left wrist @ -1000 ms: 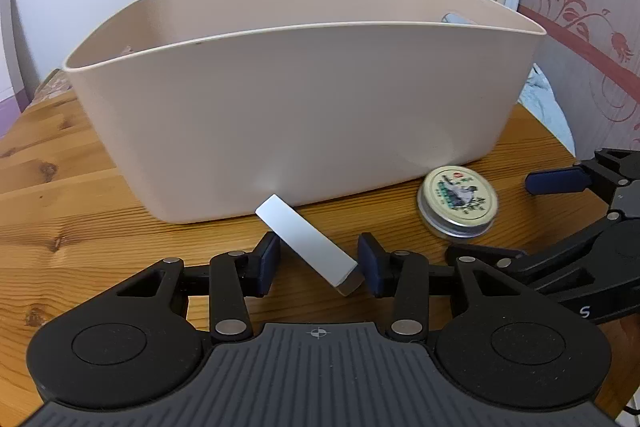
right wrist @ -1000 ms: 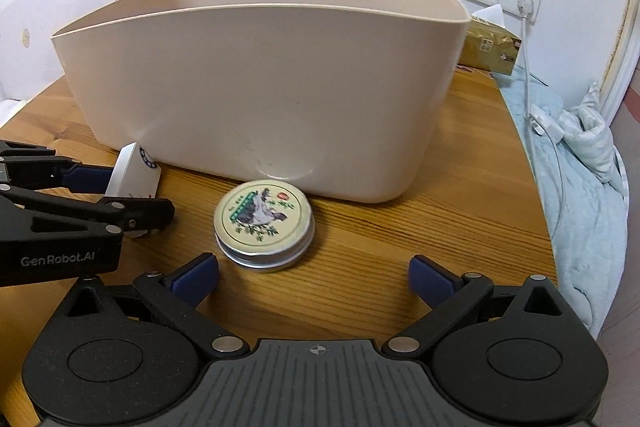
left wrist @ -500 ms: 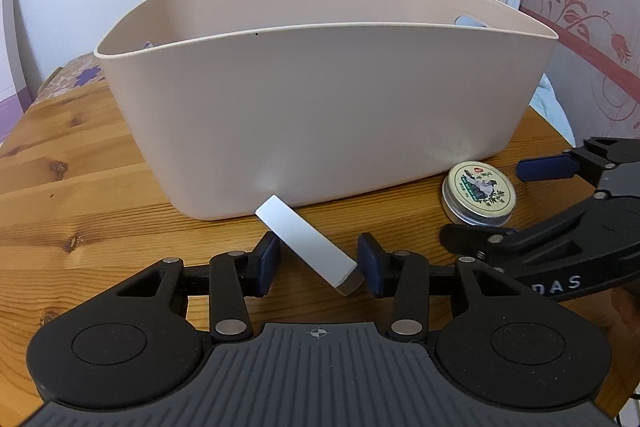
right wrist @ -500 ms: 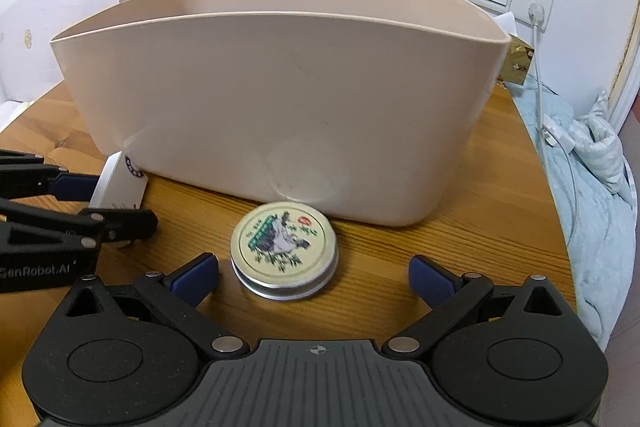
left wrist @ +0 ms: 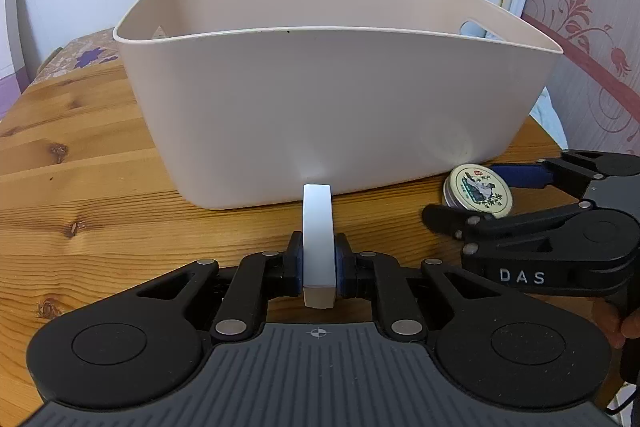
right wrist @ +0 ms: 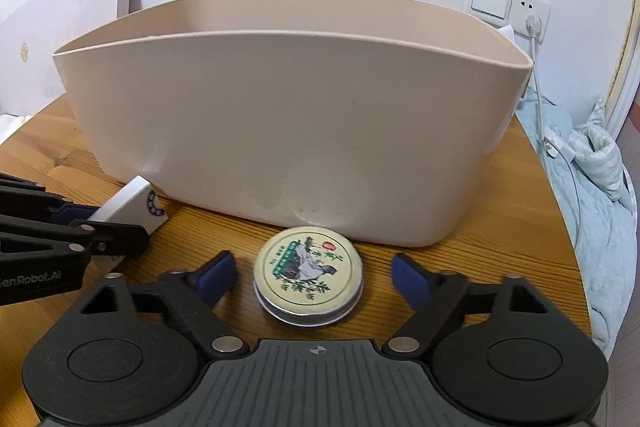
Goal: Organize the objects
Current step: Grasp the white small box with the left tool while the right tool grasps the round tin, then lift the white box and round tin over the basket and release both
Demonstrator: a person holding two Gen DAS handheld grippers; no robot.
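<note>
A large beige plastic tub (left wrist: 328, 107) stands on the wooden table (left wrist: 80, 163); it also shows in the right wrist view (right wrist: 288, 139). My left gripper (left wrist: 318, 263) is shut on a small white box (left wrist: 317, 239), held edge-up just in front of the tub; the box also shows in the right wrist view (right wrist: 134, 205). A round tin with a printed lid (right wrist: 308, 277) lies on the table between the fingers of my open right gripper (right wrist: 310, 273), untouched. The tin (left wrist: 478, 190) and the right gripper (left wrist: 480, 195) also show in the left wrist view.
A wall switch and socket (right wrist: 508, 7) with a white cable (right wrist: 540, 99) are behind the tub. A light blue cloth (right wrist: 600, 179) lies off the table's right edge. A white board (right wrist: 60, 27) leans at the left.
The left gripper has closed on the white box, which turned from slanted to straight between the fingers. The right gripper has moved forward so that the tin lies between its fingers.
</note>
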